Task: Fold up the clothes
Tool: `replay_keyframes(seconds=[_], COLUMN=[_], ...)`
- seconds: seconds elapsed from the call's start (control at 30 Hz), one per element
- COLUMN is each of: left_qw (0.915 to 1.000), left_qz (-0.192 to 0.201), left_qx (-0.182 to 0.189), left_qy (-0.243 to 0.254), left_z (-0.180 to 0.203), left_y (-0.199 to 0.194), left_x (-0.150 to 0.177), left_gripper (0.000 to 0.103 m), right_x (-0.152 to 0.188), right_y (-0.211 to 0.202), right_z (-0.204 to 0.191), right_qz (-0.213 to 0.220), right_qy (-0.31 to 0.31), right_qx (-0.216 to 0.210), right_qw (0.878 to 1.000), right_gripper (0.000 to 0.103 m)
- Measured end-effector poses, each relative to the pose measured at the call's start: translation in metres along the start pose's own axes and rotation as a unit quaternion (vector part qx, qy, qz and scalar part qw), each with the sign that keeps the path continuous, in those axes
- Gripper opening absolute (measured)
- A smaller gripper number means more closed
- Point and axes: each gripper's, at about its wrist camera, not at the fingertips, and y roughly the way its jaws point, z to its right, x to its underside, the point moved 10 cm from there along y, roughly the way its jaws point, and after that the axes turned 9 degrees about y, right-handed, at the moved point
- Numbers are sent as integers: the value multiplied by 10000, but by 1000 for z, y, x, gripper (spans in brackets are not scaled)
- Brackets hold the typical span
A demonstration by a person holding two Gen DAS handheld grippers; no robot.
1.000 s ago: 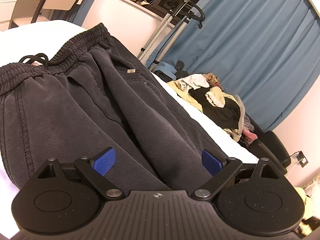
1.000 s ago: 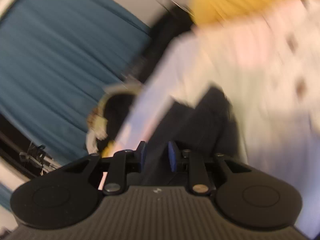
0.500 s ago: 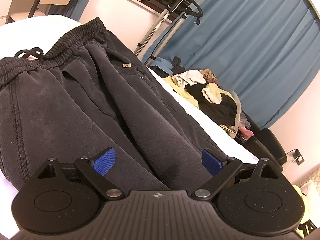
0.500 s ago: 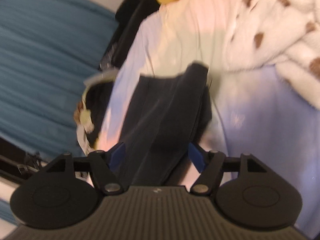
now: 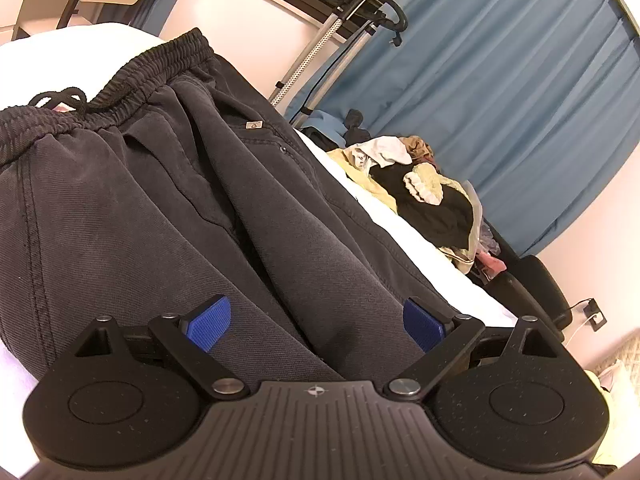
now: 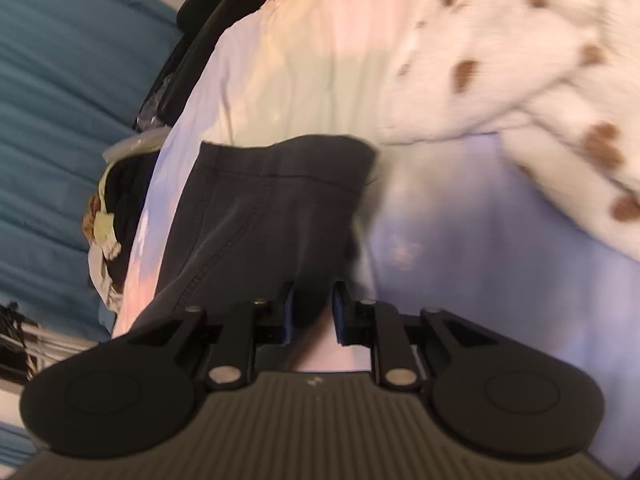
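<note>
Dark trousers lie flat on the white bed, waistband far from my left hand-held gripper, whose fingers stand wide apart over the fabric. My right hand-held gripper is pinched on the trouser leg near its hem.

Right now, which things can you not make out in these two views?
- Right gripper, right view: blur hides whether it pinches the trousers.
- Trouser legs, left view: lower part hidden behind the left gripper.
- Clothes pile, left view: single items too small to tell.
</note>
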Motion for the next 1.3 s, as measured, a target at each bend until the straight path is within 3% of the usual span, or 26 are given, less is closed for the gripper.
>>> replay_keyframes(seconds=[0.23,0.33,0.4,0.63,0.77,0.93,0.97,1.03,1.17,1.23,1.3], left_qw=[10000,10000,10000,10000,9998,9976,9971,9962,9940,9926,9915], left_qz=[-35,-45,-49,28,178,598,649,758,976,1084,1119], left_qx=[33,30,32,40,-72,-291,-342,-336,-304,-288,-301], left_qy=[41,46,44,-80,22,218,197,260,401,472,592], left_z=[2,2,2,-3,-8,-23,-27,-25,-21,-19,-15], left_y=[2,2,2,-2,2,9,10,8,2,0,-2], left_x=[1,2,2,-3,-11,-26,-28,-31,-37,-40,-41], left_gripper=[95,95,95,95,95,95,95,95,95,95,95], right_x=[-9,-16,-18,-3,16,58,70,98,121,100,66], right_y=[4,4,0,-42,-19,40,47,36,-35,-40,-10], right_z=[-1,-9,-19,-125,-195,-304,-330,-394,-485,-487,-458], right_qz=[-20,166,258,955,835,457,368,288,666,994,1138], right_qy=[523,153,-67,-1324,-1571,-2233,-2388,-2799,-3137,-3075,-2819], right_qx=[-711,-681,-800,-1587,-1657,-1378,-1442,-2029,-3838,-4025,-3740], right_qw=[9961,9974,9964,9737,9700,9639,9596,9379,8659,8565,8762], right_gripper=[24,24,5,4,4,4,4,4,4,4,4])
